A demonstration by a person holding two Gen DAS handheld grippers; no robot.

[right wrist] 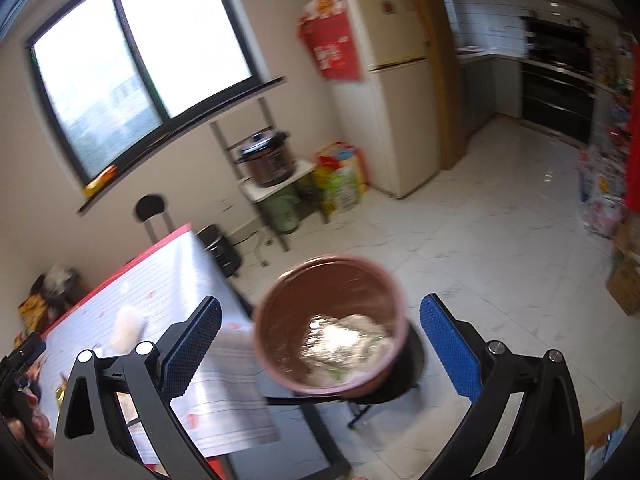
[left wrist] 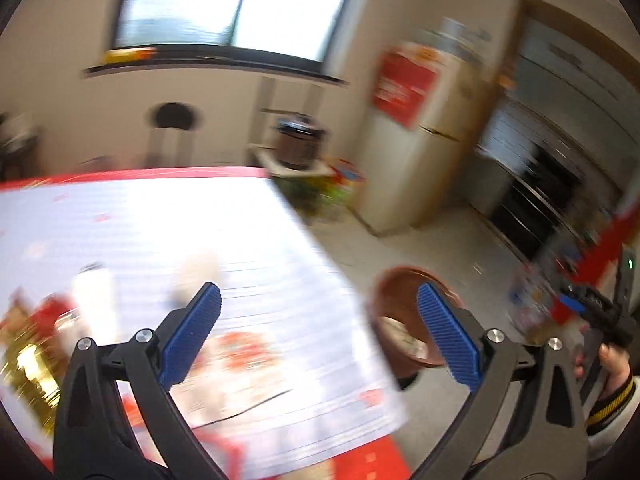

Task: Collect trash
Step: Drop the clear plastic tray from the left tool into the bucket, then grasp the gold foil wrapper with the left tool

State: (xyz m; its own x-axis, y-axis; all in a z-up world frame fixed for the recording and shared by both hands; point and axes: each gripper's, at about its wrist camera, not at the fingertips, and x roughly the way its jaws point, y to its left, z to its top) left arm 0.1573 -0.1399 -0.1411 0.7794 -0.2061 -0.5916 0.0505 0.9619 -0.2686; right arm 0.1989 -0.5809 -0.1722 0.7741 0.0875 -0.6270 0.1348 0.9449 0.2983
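My left gripper (left wrist: 319, 294) is open over the right edge of a table (left wrist: 168, 216) with a white striped cloth, nothing between its blue pads. Blurred litter lies on the cloth: a crumpled white wad (left wrist: 196, 276), a white container (left wrist: 94, 292) and red and gold wrappers (left wrist: 28, 344). A brown bin (right wrist: 332, 320) stands on a black stool beside the table, with crumpled white paper (right wrist: 348, 340) in it. My right gripper (right wrist: 322, 303) hangs open just above the bin's rim and holds nothing. The bin (left wrist: 404, 320) also shows in the left wrist view, behind the right pad.
A cream fridge (right wrist: 400, 92) with a red poster stands at the far wall. A metal rack with a pressure cooker (right wrist: 266, 160), colourful bags (right wrist: 340, 180) and a black chair (right wrist: 150, 208) line the window wall. Cardboard boxes (right wrist: 624, 280) sit at the right on the tiled floor.
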